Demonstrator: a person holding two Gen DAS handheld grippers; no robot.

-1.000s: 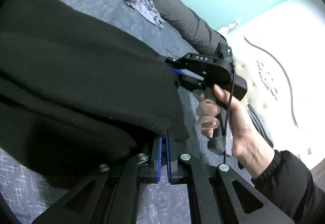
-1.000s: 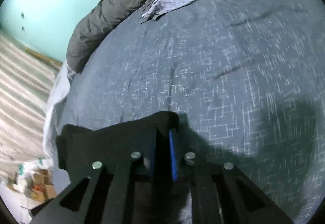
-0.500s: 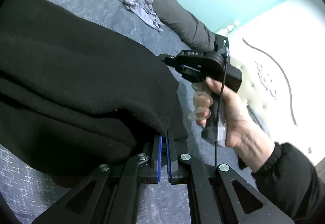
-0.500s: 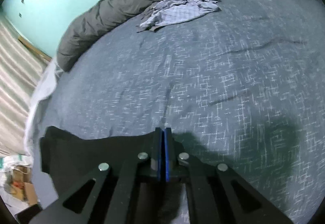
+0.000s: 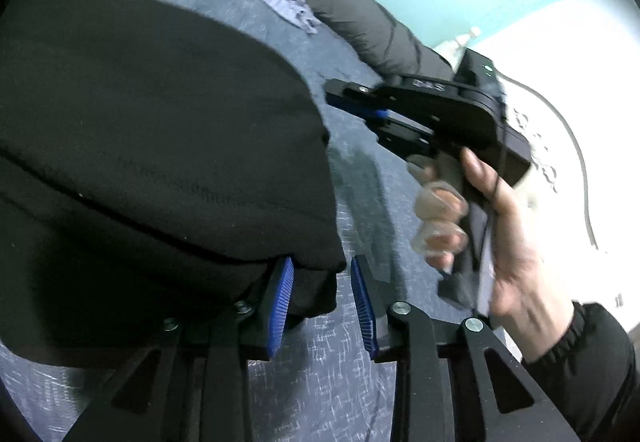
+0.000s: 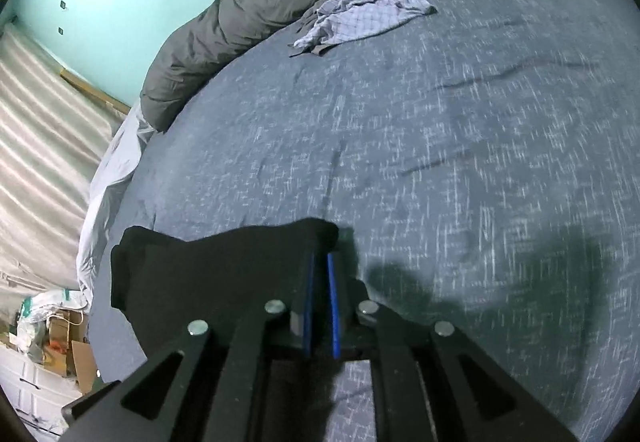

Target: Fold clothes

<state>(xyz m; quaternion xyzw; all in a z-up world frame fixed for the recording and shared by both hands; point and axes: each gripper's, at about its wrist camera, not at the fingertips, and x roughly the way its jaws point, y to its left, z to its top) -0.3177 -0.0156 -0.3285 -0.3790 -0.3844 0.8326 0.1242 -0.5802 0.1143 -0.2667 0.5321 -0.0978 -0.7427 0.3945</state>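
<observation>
A black garment [image 5: 152, 145] lies folded on the blue-grey bedspread [image 5: 344, 370]. My left gripper [image 5: 322, 266] is open, its blue pads apart, with the garment's near corner lying between them. In the right wrist view the same black garment [image 6: 208, 274] lies at lower left, and my right gripper [image 6: 320, 258] has its pads slightly apart at the cloth's corner. The right gripper also shows in the left wrist view [image 5: 340, 93], held in a hand just off the garment's edge.
A crumpled blue checked shirt [image 6: 368, 9] lies at the far side of the bed beside a rolled grey duvet [image 6: 240, 21]. A white headboard [image 5: 560, 81] stands to the right. Boxes and bags [image 6: 56, 326] sit on the floor past the bed's left edge.
My left gripper's pads have opened and let go of the garment's corner. The right gripper's pads have parted a little and it has drawn back from the garment's edge.
</observation>
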